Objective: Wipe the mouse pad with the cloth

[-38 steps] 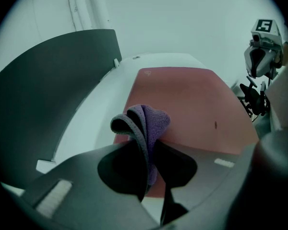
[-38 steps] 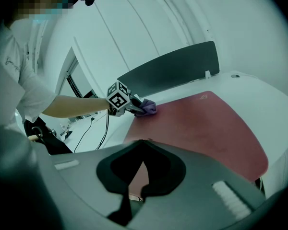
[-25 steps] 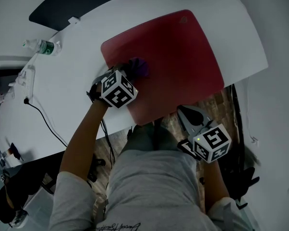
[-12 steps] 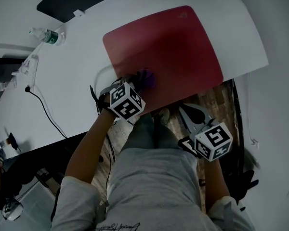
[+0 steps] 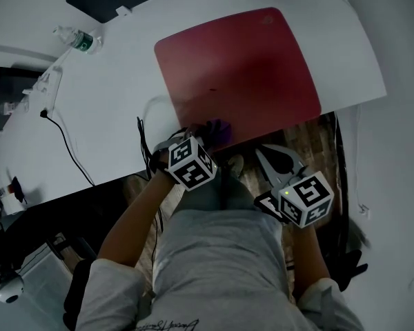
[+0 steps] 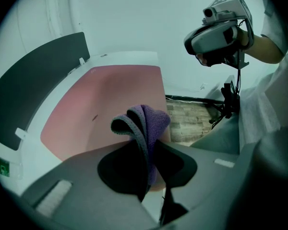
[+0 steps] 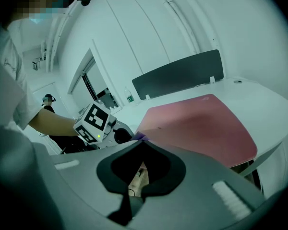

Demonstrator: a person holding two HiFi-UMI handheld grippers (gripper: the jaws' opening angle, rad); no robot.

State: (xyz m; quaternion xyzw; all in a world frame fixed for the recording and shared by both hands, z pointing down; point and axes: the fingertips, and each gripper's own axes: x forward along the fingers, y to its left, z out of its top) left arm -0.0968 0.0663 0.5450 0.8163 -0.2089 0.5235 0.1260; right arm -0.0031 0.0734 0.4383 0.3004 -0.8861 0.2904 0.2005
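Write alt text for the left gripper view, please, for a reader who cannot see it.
The left tool is shut on a folded purple cloth that sticks up over the near edge of a red mouse pad on a white desk. The right tool hangs in the air at upper right.

Red mouse pad (image 5: 241,67) flat; purple cloth (image 5: 217,131) bunched at near edge.
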